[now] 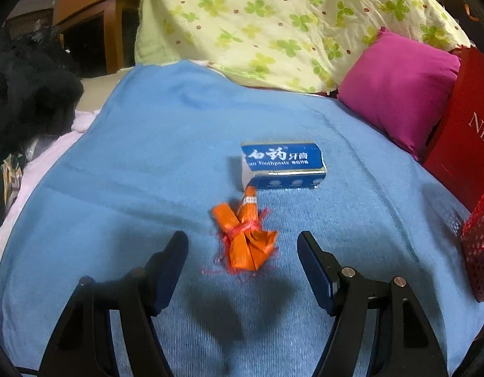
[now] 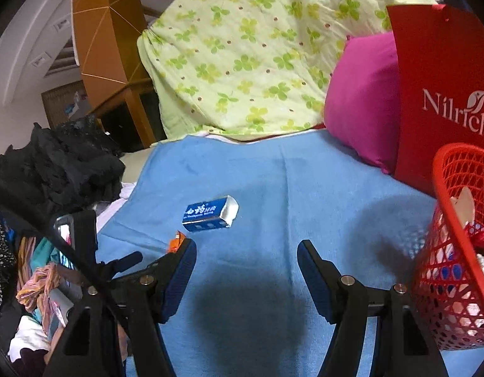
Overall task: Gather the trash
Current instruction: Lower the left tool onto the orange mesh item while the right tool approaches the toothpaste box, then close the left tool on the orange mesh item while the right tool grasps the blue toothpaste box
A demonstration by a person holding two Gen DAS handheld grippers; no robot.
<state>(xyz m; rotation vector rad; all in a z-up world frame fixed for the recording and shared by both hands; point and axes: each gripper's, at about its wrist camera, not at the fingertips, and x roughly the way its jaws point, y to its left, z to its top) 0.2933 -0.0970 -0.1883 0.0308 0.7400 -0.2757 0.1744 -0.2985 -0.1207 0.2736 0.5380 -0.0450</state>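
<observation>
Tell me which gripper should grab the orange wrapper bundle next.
Left. The left gripper is open with the orange wrapper bundle straight ahead between its fingers; the right gripper faces bare blue blanket.

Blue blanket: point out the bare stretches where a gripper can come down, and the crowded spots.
The blue blanket is bare on its left half, from the toothpaste box to the dark clothes, and between that box and the clover quilt. Crowded: the orange wrapper bundle lies right beside the box, and the red basket, red bag and pink pillow fill the right edge.
</observation>
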